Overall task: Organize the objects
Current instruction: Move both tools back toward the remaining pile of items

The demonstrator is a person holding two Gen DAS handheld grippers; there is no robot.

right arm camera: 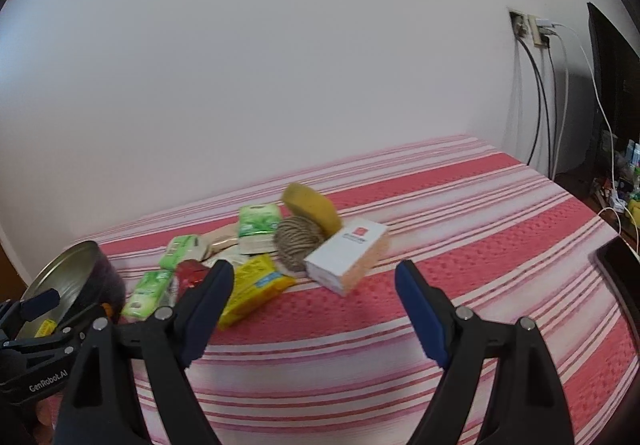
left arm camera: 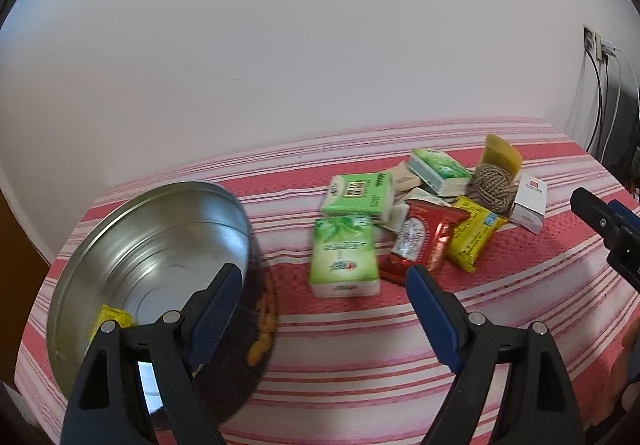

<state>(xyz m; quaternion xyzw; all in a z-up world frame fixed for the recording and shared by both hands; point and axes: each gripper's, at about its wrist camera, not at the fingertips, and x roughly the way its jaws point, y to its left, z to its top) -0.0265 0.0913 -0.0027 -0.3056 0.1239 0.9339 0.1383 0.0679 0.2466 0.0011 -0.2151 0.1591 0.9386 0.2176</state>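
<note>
A: Where did things lie on the striped bed (left arm camera: 360,345)?
B: The tin (left arm camera: 132,245), left, held one yellow packet (left arm camera: 112,319). The pile of packets (left arm camera: 400,221) sat ahead-right of the left gripper (left arm camera: 320,309), nearer the right gripper (right arm camera: 314,305).
A: Fingers?
B: Both spread wide, holding nothing.

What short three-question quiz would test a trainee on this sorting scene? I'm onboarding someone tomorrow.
1. True or false: the metal tin already holds a yellow packet.
2. Which item touches the white box? A) ball of twine B) red packet C) metal tin
3. Fill in: the left gripper and right gripper both have their fingers ____.

Key: 1 true; 2 A; 3 open
</note>
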